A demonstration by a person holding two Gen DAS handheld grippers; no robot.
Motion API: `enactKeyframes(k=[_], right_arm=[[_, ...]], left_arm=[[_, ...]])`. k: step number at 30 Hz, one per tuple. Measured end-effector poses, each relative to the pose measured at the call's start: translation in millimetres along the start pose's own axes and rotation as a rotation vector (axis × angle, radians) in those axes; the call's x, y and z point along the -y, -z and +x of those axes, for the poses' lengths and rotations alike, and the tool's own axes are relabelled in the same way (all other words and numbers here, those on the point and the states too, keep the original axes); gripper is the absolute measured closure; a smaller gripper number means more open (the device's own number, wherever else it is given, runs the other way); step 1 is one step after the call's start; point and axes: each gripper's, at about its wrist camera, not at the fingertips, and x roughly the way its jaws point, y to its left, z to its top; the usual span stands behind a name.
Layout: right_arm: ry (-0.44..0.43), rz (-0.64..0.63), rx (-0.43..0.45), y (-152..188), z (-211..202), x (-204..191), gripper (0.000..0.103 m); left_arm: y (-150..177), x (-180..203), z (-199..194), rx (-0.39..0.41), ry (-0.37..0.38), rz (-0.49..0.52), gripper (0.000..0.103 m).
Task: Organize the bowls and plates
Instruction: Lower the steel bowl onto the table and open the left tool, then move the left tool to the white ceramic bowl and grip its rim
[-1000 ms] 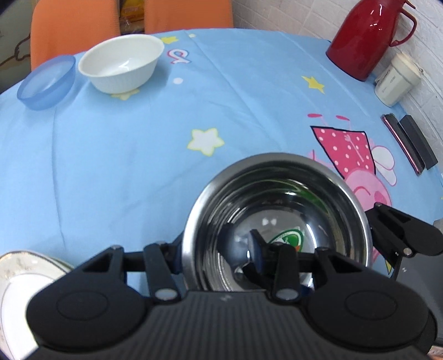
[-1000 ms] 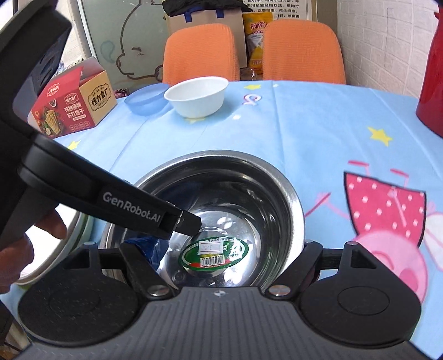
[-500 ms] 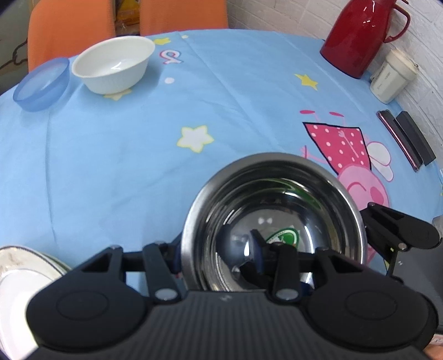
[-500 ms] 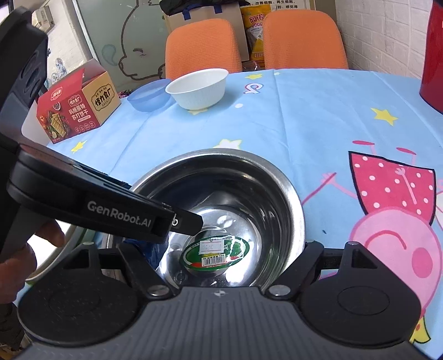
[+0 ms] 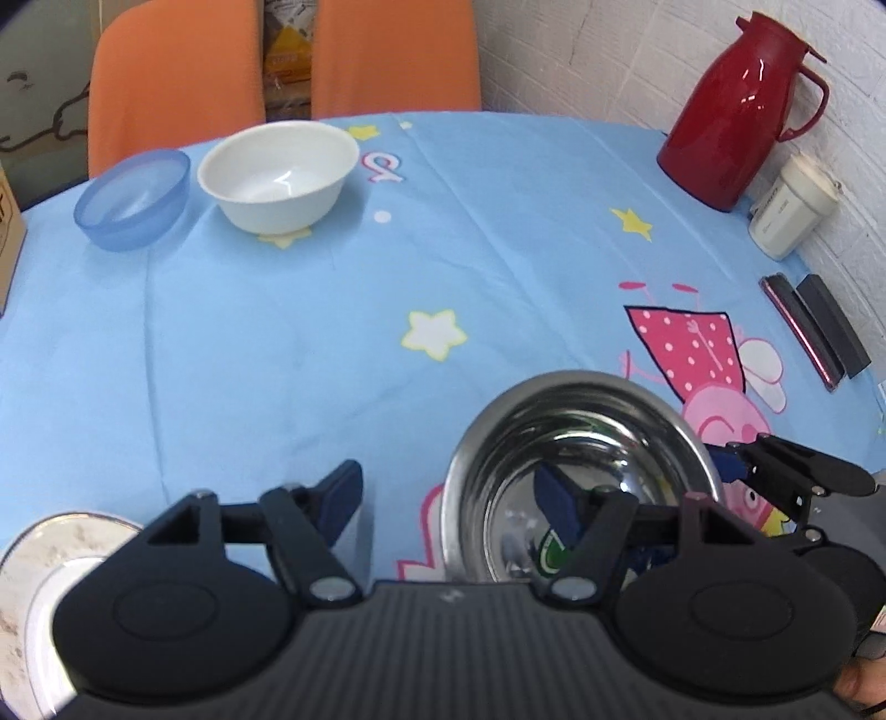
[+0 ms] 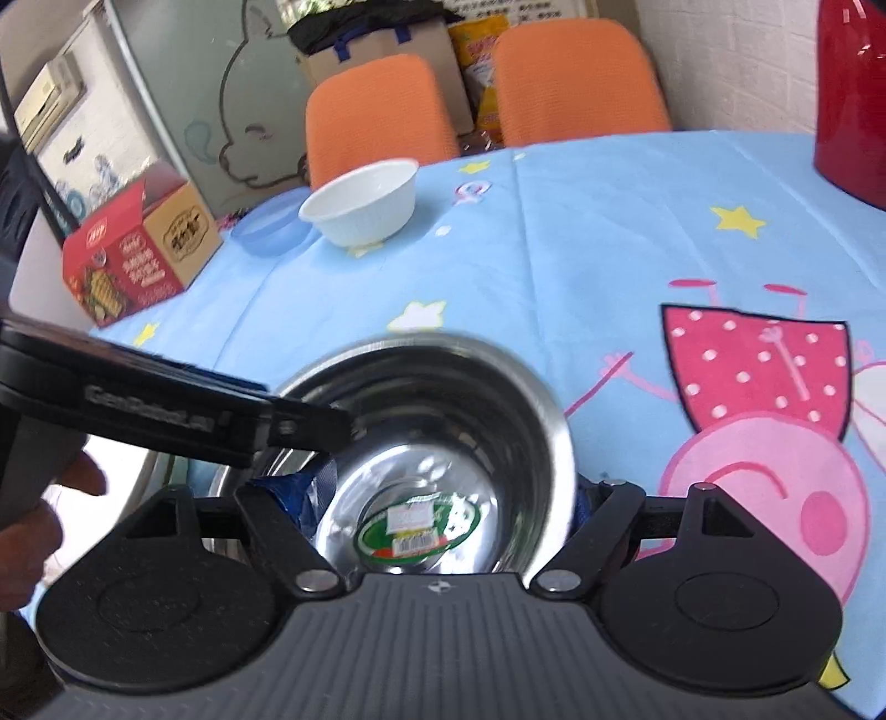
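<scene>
Left gripper [image 5: 451, 495], jaws apart, straddles the steel bowl [image 5: 581, 471] rim; right gripper [image 6: 448, 493], jaws apart, spans it. Next: clamp, lift.

Open tablecloth [image 5: 310, 343] lies between steel bowl [image 5: 581, 437] and white bowl [image 5: 279, 174].

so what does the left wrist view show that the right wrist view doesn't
Only the left wrist view shows the cream canister, the two flat dark cases near the wall, the patterned plate at the lower left, and the red jug's handle. Only the right wrist view shows the red snack box, the cardboard carton behind the chairs, and the bowl's green label in full. Both share the steel bowl, white bowl, blue bowl, orange chairs and red jug.
</scene>
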Motion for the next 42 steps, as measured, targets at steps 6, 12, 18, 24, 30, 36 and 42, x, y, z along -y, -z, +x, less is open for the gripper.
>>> enactKeyframes(k=[6, 12, 18, 24, 30, 36, 42], right_arm=[[0.008, 0.007, 0.063, -12, -27, 11, 0.037], [0.024, -0.028, 0.109, -41, -34, 12, 0.036], [0.004, -0.074, 0.138, -62, -31, 3, 0.036], [-0.017, -0.113, 0.111, -61, -23, -11, 0.036], [0.011, -0.157, 0.113, -61, -38, -21, 0.036], [0.06, -0.261, 0.129, -77, -50, -36, 0.036], [0.068, -0.356, 0.119, -108, -31, -43, 0.036]], left_arm=[[-7, -29, -37, 0.082, -0.013, -0.039, 0.034], [-18, -71, -57, 0.125, -0.051, -0.119, 0.034], [-19, -94, -64, 0.14, -0.081, -0.159, 0.034], [-14, -87, -59, 0.137, -0.088, -0.142, 0.034], [-2, -72, -69, 0.161, -0.064, -0.096, 0.034], [1, -69, -79, 0.196, -0.055, -0.077, 0.033], [-22, -83, -67, 0.192, -0.08, -0.07, 0.033]])
